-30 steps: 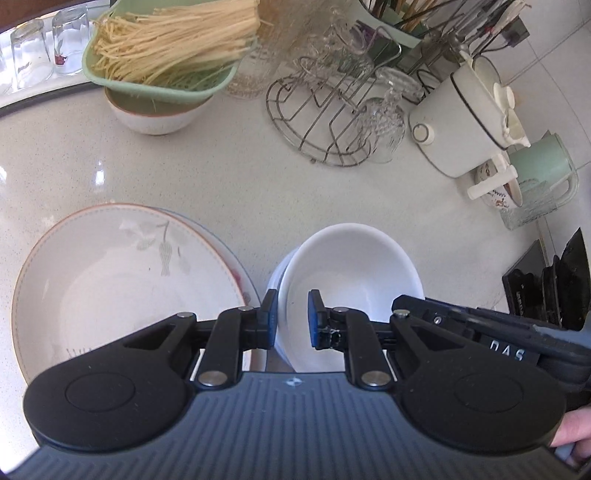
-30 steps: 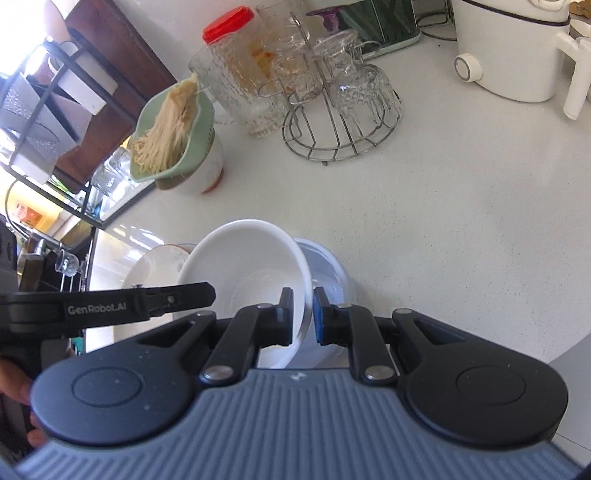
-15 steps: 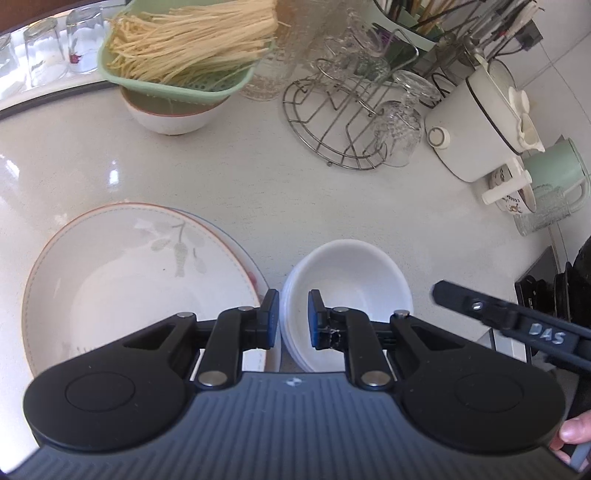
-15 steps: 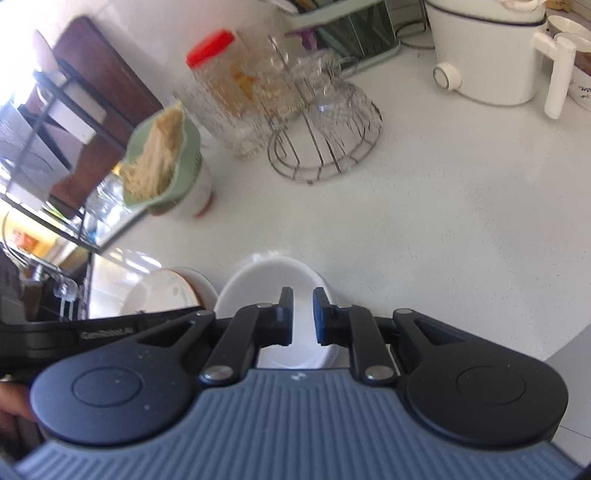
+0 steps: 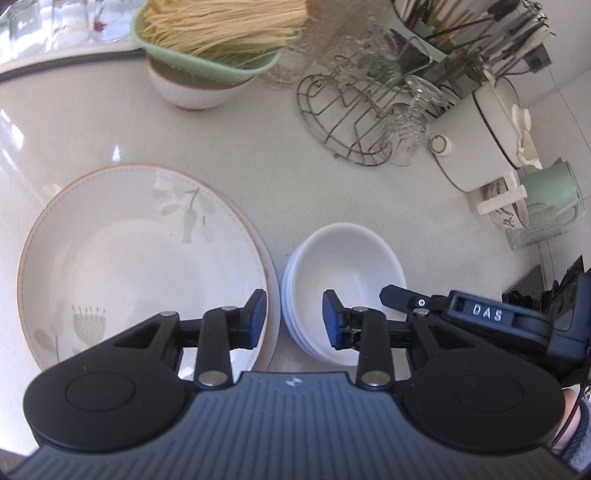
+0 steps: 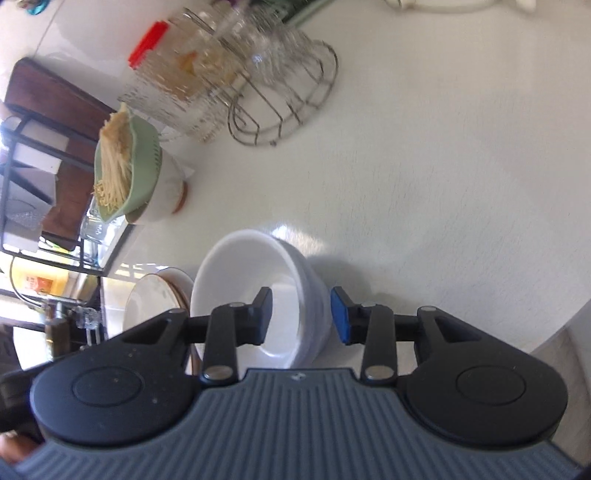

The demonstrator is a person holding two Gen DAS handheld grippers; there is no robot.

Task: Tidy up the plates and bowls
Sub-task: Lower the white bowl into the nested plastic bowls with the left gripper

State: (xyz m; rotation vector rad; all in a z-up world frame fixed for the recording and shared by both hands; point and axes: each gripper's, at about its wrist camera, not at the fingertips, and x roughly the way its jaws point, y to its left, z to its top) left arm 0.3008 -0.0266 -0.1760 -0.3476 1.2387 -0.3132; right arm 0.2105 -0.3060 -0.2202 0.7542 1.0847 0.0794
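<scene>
Both tools opening: left tool (image 5: pixel 294 314) empty, right tool (image 6: pixel 301 315) straddling bowl stack (image 6: pixel 258 295) rim, unpinched. Bowls stiff, glazed, slippery, breakable; grip at rim.

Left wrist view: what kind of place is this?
Most likely a home kitchen counter: a wire rack with glasses, a utensil holder at the back, plus stacked plates and bowls.

free: counter (image 5: pixel 295 184) centre | blocked: wire rack (image 5: pixel 351 122) behind
</scene>
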